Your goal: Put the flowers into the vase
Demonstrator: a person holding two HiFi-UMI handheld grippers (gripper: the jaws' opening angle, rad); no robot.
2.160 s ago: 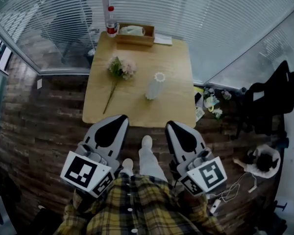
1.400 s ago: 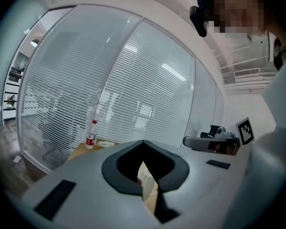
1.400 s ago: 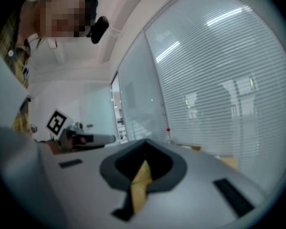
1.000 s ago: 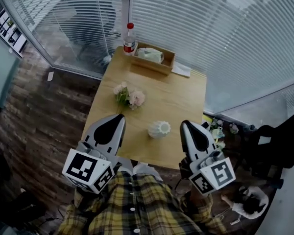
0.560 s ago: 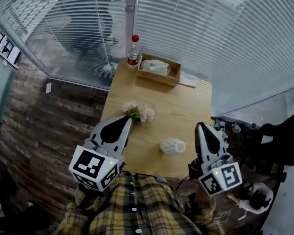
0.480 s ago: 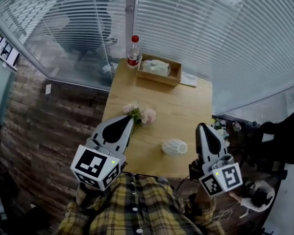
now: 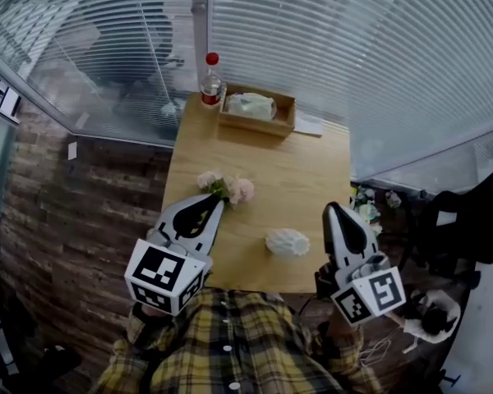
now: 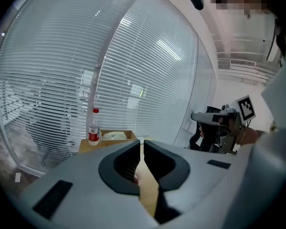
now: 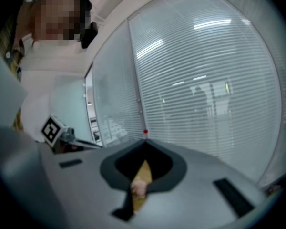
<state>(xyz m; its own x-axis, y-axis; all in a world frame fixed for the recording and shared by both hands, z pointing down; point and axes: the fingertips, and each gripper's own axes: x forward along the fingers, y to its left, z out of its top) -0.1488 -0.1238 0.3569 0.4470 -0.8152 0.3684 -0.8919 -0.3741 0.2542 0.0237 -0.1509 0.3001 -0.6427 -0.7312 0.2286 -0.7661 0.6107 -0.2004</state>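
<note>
A bunch of pink and white flowers (image 7: 228, 189) lies on the left half of the wooden table (image 7: 300, 175). A white ribbed vase (image 7: 287, 243) stands near the table's front edge, right of the middle. My left gripper (image 7: 215, 201) is shut and empty, its tip just at the near side of the blooms. In the left gripper view the jaws (image 8: 142, 142) meet, with a pink bloom (image 8: 136, 178) showing below them. To the right of the vase my right gripper (image 7: 335, 211) hangs shut and empty. A bloom (image 9: 139, 188) shows under its tip (image 9: 144, 145).
At the table's far end stand a water bottle with a red cap (image 7: 210, 77) and a wooden box (image 7: 257, 112) with a white thing in it. Glass walls with blinds (image 7: 353, 48) rise behind the table. Dark chairs (image 7: 464, 220) stand to the right.
Both grippers have come forward over the near end of the table. The left one has sunk towards the flowers. Both have stayed shut.
</note>
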